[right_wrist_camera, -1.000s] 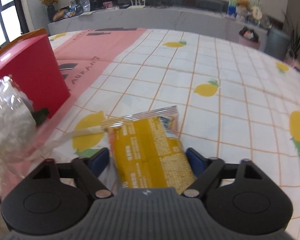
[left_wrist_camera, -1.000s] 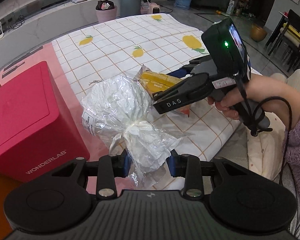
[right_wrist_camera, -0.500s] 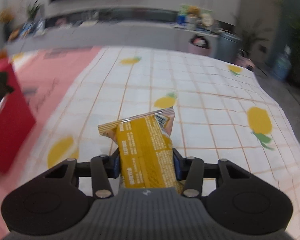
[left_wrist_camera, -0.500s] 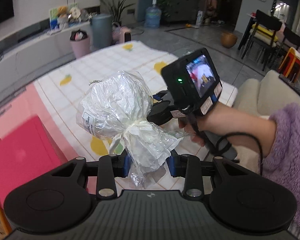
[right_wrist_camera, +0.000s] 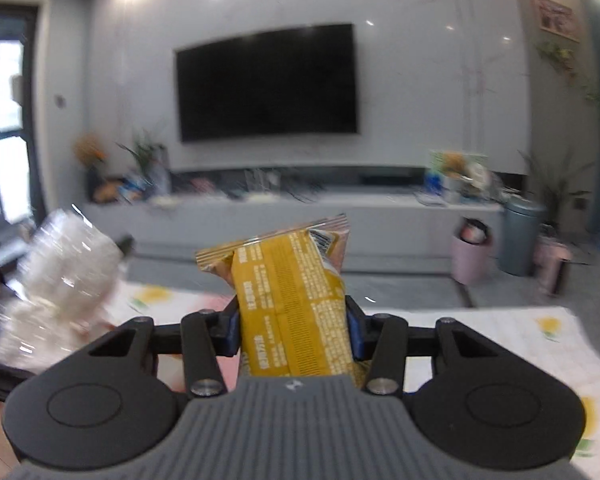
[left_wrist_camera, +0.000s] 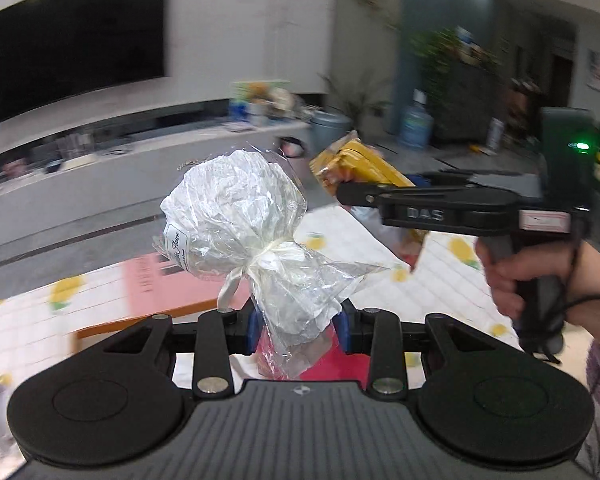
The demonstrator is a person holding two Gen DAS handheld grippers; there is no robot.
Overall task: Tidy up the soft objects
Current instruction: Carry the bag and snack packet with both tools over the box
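Observation:
A clear cellophane bag (left_wrist_camera: 236,216) with a white soft ball inside, tied with a ribbon, is held up in the air; my left gripper (left_wrist_camera: 298,326) is shut on its crumpled tail below the knot. The same bag (right_wrist_camera: 68,268) shows blurred at the left of the right wrist view. My right gripper (right_wrist_camera: 293,330) is shut on a yellow snack packet (right_wrist_camera: 296,300), which stands upright between the blue pads. In the left wrist view that packet (left_wrist_camera: 356,164) sticks out of the right gripper (left_wrist_camera: 364,196), held by a person's hand (left_wrist_camera: 512,276) to the right of the bag.
Below lies the lemon-print tablecloth (left_wrist_camera: 356,240) with a pink patch (left_wrist_camera: 172,284), and a red box (left_wrist_camera: 324,360) shows just under the left fingers. Beyond stand a long grey cabinet (right_wrist_camera: 300,208), a dark TV, a pink bin (right_wrist_camera: 470,256) and a grey bin (right_wrist_camera: 520,236).
Both grippers rose off the table and tilted up, so the room wall and TV now fill the views. The right gripper closed on the yellow packet and lifted it; the bag stayed gripped.

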